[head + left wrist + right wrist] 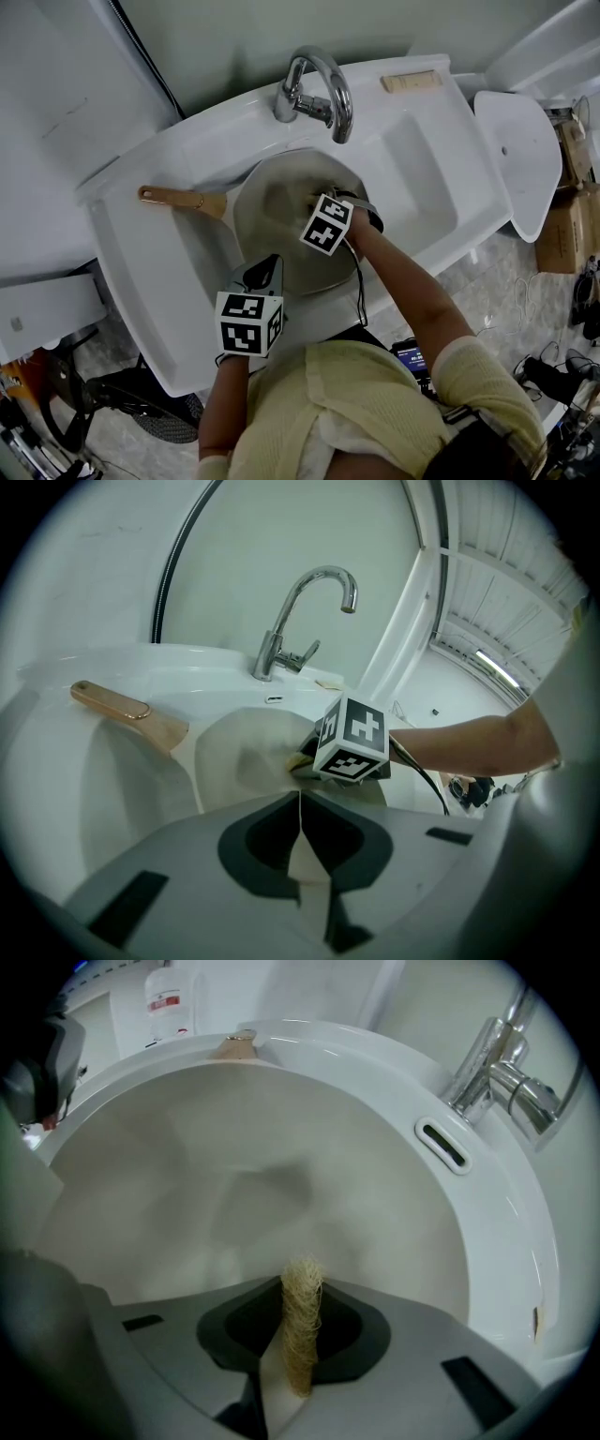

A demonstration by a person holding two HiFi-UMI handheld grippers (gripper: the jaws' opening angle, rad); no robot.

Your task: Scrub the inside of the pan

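Pan [272, 202] sits in the basin of the white sink [422, 169], under the faucet [319, 89]. Its wooden handle [178, 198] points to the person's left and lies over the basin's edge.

The right gripper [319, 202] is down inside the pan, over the middle of the pan floor, with its marker cube [326, 223] facing up. In the right gripper view the jaws are clamped on a tan fibrous scrubber [302, 1326], which stands upright between them. Its tip pokes out past the right gripper [300, 1288] toward the pale pan floor [234, 1176]. Whether the scrubber tip touches the floor I cannot tell. The sink rim [506, 1241] and faucet [502, 1072] are on the right of that view.

The left gripper [267, 272] is at the pan's near rim, on the person's side, well apart from the handle. In the left gripper view its jaws are pressed together at the tips [300, 803], and pale pan colour shows in the gap lower down. I cannot tell whether they pinch the rim. That view looks across the pan [234, 761] to the right gripper [300, 761] and its cube [354, 741], with the handle [127, 710] far left and the faucet [295, 621] behind.

A tan block [411, 82] lies on the sink's back ledge, right of the faucet.
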